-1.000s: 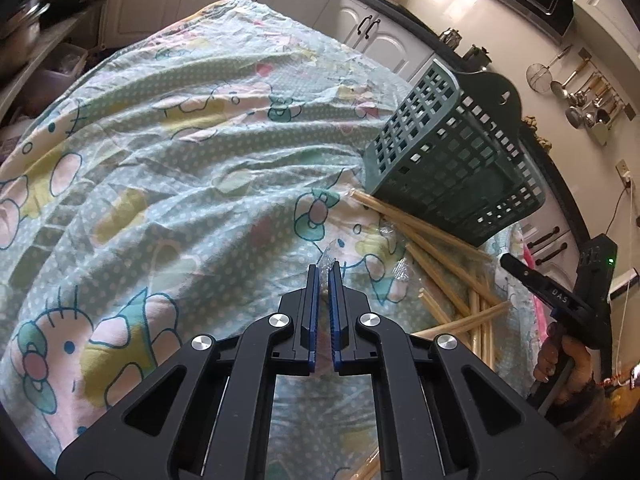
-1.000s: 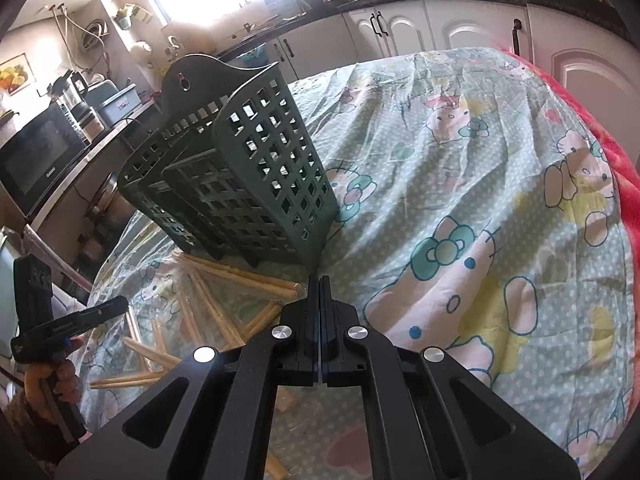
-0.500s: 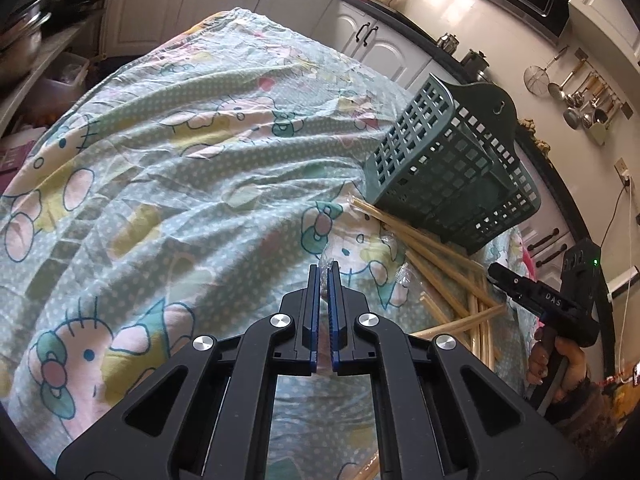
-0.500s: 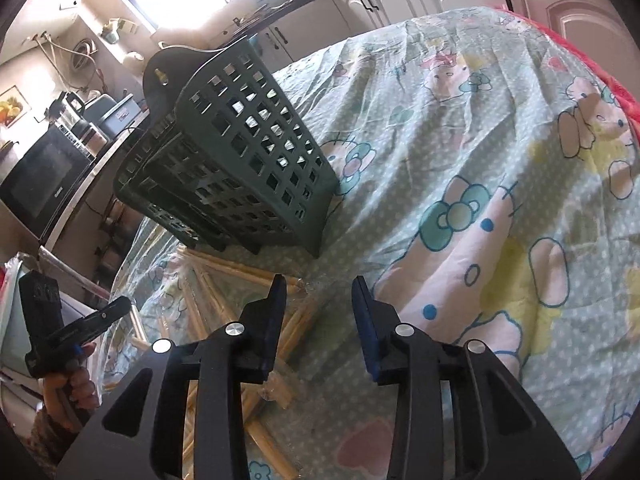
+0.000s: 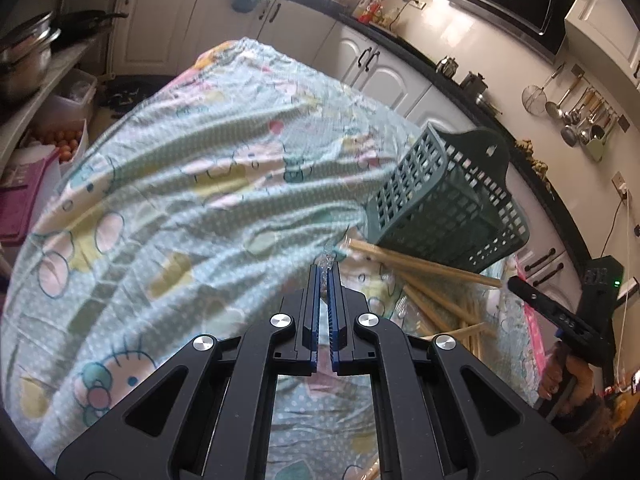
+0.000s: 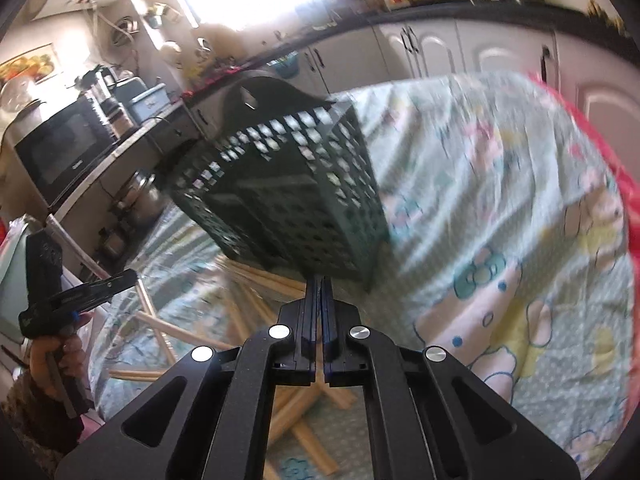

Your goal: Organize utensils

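Chopsticks (image 5: 424, 268) unmoved | right hand-held gripper (image 6: 321, 280) reclosed, empty | basket (image 5: 448, 200) unmoved

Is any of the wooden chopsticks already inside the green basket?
No, the wooden chopsticks all lie scattered on the cloth beside the green basket, which holds none.

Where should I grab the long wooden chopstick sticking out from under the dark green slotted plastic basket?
Probably the bare left end of the wooden chopstick, coming from the left over the printed cloth. Its right stretch runs under the green slotted basket and crosses other sticks; the left end lies free. Close the pads across its thin width.
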`<state>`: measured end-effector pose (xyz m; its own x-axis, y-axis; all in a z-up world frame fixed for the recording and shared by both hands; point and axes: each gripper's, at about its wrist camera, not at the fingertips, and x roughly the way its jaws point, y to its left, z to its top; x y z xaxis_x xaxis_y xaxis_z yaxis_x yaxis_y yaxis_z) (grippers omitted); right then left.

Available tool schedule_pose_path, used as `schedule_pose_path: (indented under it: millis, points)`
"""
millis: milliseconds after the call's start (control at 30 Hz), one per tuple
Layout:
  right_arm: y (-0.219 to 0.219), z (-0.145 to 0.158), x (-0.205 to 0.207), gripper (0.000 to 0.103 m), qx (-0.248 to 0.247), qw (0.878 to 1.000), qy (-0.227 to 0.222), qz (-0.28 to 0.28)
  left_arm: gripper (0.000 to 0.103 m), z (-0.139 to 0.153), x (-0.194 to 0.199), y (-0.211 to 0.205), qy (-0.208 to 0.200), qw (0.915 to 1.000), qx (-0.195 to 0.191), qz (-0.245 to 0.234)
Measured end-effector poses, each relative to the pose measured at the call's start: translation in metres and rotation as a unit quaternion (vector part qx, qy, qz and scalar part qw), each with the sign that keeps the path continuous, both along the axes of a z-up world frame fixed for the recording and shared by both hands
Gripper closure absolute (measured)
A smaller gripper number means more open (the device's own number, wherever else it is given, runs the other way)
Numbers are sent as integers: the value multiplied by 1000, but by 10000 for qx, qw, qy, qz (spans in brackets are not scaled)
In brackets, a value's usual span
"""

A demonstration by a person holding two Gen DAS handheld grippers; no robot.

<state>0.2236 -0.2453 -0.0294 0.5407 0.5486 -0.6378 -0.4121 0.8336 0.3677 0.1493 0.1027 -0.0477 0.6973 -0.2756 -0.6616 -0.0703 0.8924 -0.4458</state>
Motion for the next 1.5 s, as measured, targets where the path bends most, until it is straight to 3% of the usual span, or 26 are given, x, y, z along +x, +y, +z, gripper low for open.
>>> schedule_pose_path:
  millis: [300, 633, 1167, 1500]
  points:
    - [29, 64, -25, 101, -166, 9966, -702, 400, 102, 33, 2, 12, -353, 9991, 156, 161]
    - [55, 117, -50, 101, -115, 9887, -1270, 793, 102, 82, -2, 4, -882, 9960, 139, 4]
    - [53, 177, -70, 101, 210, 9809, -1794, 716, 102, 163, 0, -49, -1665, 9832, -76, -751]
    - [45, 219, -63, 101, 364, 9722, -2256, 507, 102, 214, 9, -67, -2202, 9719, -73, -833]
